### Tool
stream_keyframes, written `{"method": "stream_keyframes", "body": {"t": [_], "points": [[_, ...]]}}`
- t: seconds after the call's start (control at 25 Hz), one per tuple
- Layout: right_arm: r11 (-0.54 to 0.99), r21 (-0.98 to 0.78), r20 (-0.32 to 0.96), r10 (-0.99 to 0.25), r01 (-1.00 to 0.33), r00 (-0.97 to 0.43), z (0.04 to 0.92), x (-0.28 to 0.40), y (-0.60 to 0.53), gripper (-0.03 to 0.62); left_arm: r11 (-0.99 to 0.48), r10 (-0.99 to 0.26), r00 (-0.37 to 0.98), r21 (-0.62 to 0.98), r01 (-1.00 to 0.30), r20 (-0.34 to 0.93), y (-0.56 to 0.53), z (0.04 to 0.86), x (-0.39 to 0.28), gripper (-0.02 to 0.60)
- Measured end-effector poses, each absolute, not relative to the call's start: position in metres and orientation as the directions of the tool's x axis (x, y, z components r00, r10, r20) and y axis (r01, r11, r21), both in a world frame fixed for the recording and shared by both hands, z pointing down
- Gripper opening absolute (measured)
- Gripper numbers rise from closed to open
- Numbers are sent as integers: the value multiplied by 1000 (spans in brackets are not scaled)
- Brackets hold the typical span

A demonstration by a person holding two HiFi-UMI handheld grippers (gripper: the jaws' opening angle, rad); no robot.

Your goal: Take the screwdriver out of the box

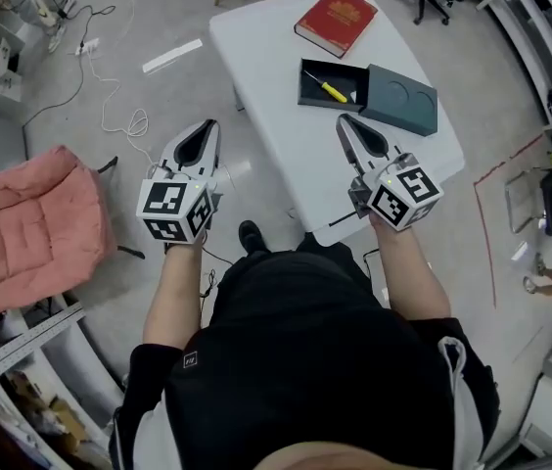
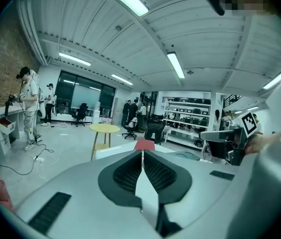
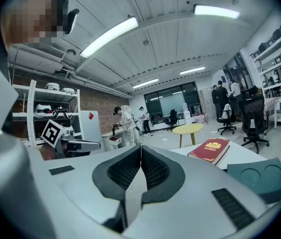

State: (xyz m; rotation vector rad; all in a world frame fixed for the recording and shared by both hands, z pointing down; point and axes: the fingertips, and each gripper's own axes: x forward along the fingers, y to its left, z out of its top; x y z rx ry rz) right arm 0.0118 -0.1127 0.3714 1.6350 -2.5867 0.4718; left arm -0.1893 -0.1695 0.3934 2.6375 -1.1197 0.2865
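Observation:
A yellow-handled screwdriver (image 1: pixel 330 88) lies inside an open dark box (image 1: pixel 315 97) on the white table (image 1: pixel 266 67). The box's teal lid (image 1: pixel 400 98) (image 3: pixel 260 176) rests right beside the box. My right gripper (image 1: pixel 345 123) (image 3: pixel 140 148) hovers over the table's near part, just short of the box, shut and empty. Off the table's left edge, over the floor, is my left gripper (image 1: pixel 207 130) (image 2: pixel 142 153), its jaws also shut with nothing between them. Each gripper view shows the other gripper alongside.
A red book (image 1: pixel 336 20) (image 3: pixel 209 150) (image 2: pixel 144 144) lies at the table's far end. A pink cushioned seat (image 1: pixel 31 223) stands at the left, with cables (image 1: pixel 110 116) on the floor. A yellow round table (image 2: pixel 104 128), office chairs, shelves and people are farther off.

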Motion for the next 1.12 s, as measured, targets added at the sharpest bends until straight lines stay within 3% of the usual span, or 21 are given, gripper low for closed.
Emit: {"method": "stream_keyframes", "body": {"t": [0.64,1.12], "points": [[357,-244,223,-884,-902,-410,394,109,-143,29,-734,-601,734,146,-663,316,-202,401,-77,28],[122,-249,239,-954,-961,-182,407,64,-204,29,-891,-390,858,98,-443,334,-287,428,-96,28]]}}
